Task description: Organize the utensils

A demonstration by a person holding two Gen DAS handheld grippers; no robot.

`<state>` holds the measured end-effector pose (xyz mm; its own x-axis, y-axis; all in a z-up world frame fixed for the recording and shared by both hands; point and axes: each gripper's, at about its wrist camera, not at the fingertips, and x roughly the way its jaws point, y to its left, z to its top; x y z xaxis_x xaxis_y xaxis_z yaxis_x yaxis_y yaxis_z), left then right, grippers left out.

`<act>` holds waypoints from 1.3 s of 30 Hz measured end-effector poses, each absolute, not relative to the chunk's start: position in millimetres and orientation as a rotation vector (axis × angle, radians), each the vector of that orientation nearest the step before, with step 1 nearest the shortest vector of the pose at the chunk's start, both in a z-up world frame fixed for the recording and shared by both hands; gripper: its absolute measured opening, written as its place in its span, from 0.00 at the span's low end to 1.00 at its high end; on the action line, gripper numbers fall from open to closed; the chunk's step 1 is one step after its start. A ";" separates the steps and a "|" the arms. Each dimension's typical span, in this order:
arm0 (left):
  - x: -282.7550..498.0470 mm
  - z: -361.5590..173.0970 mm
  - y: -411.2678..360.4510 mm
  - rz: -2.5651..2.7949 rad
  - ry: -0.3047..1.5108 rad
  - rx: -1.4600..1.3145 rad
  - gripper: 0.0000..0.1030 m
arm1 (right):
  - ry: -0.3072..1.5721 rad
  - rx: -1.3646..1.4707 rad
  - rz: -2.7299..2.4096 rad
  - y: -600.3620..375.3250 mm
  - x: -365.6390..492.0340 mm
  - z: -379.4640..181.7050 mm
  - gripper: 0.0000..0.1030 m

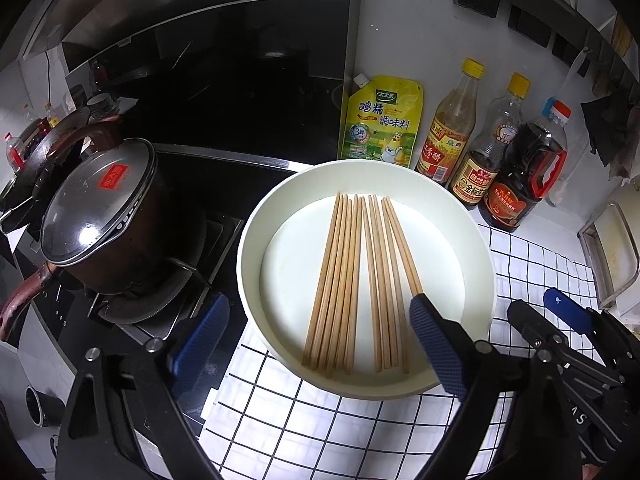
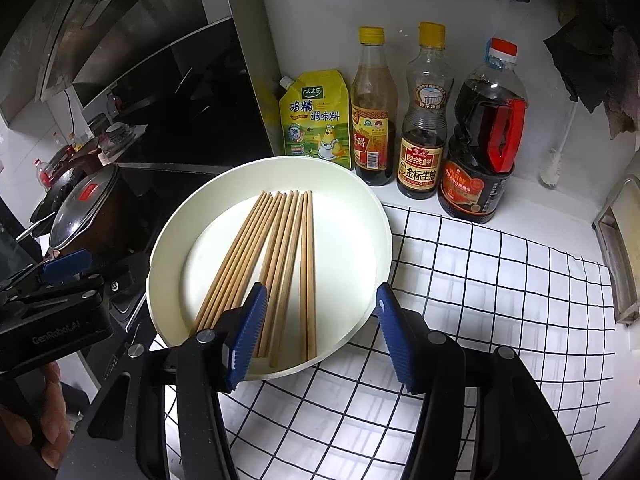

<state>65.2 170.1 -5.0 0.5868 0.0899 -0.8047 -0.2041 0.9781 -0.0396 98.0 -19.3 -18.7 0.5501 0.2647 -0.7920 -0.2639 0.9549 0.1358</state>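
Observation:
Several wooden chopsticks [image 1: 352,280] lie side by side in a round white tray [image 1: 256,216] on a checked cloth. They also show in the right wrist view [image 2: 280,256], in the same tray [image 2: 384,232]. My left gripper [image 1: 316,320] is open and empty, its fingers wide apart at the tray's near rim. My right gripper [image 2: 320,308] is open and empty, just above the tray's near edge. The right gripper also shows in the left wrist view [image 1: 560,308], right of the tray.
A yellow seasoning pouch [image 1: 380,124] and three sauce bottles [image 1: 480,152] stand behind the tray by the wall. A lidded dark pot [image 1: 100,208] sits on the stove at left. A metal-rimmed sink edge [image 1: 608,248] is at right.

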 end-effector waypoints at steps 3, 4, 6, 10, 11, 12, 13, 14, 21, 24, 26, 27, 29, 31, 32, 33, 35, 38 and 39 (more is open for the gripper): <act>64.1 -4.1 170.9 0.180 0.927 -0.133 0.92 | 0.934 -0.001 0.316 -18.7 96.3 -17.4 0.53; 64.0 -4.2 170.9 0.183 0.928 -0.131 0.93 | 0.932 -0.003 0.316 -18.6 96.1 -16.9 0.53; 63.8 -4.6 171.4 0.190 0.932 -0.129 0.93 | 0.924 -0.002 0.317 -18.6 94.8 -15.1 0.53; 62.7 -5.0 172.5 0.197 0.935 -0.132 0.93 | 0.921 -0.009 0.319 -17.3 93.9 -13.5 0.53; 62.4 -5.0 172.9 0.197 0.936 -0.134 0.93 | 0.921 -0.009 0.319 -17.0 94.0 -13.4 0.54; 61.9 -4.8 173.0 0.198 0.937 -0.137 0.93 | 0.920 -0.010 0.320 -16.7 93.6 -13.2 0.54; 61.6 -4.6 173.4 0.199 0.937 -0.139 0.93 | 0.920 -0.010 0.320 -16.3 93.6 -12.8 0.54; 61.1 -4.2 173.9 0.204 0.936 -0.139 0.93 | 0.919 -0.010 0.320 -16.2 93.4 -12.5 0.54; 59.9 -2.1 176.5 0.227 0.933 -0.138 0.93 | 0.919 -0.012 0.319 -15.7 92.2 -11.4 0.54; 60.0 -2.3 176.3 0.230 0.936 -0.132 0.93 | 0.923 -0.014 0.318 -15.3 92.1 -11.1 0.54; 59.3 -3.0 175.9 0.233 0.938 -0.128 0.93 | 0.923 -0.015 0.316 -14.7 91.1 -10.5 0.54; 59.1 -3.2 175.8 0.233 0.939 -0.127 0.93 | 0.924 -0.016 0.315 -14.5 90.7 -10.3 0.54; 58.4 -3.3 175.6 0.233 0.939 -0.124 0.93 | 0.925 -0.017 0.312 -14.3 90.2 -9.9 0.54; 58.4 -3.2 175.4 0.234 0.938 -0.121 0.93 | 0.928 -0.018 0.308 -14.3 90.0 -10.0 0.54; 58.1 -3.3 175.5 0.234 0.939 -0.119 0.93 | 0.930 -0.019 0.306 -14.6 90.4 -10.0 0.54; 57.7 -3.5 175.5 0.235 0.939 -0.120 0.93 | 0.931 -0.020 0.304 -14.7 90.6 -10.1 0.54; 57.3 -3.7 175.6 0.233 0.940 -0.120 0.93 | 0.932 -0.022 0.299 -14.6 90.9 -10.2 0.54; 56.5 -3.8 175.2 0.231 0.941 -0.119 0.93 | 0.936 -0.024 0.296 -14.2 90.0 -10.2 0.54; 56.6 -3.9 175.6 0.229 0.941 -0.119 0.93 | 0.936 -0.026 0.295 -14.0 89.7 -10.2 0.54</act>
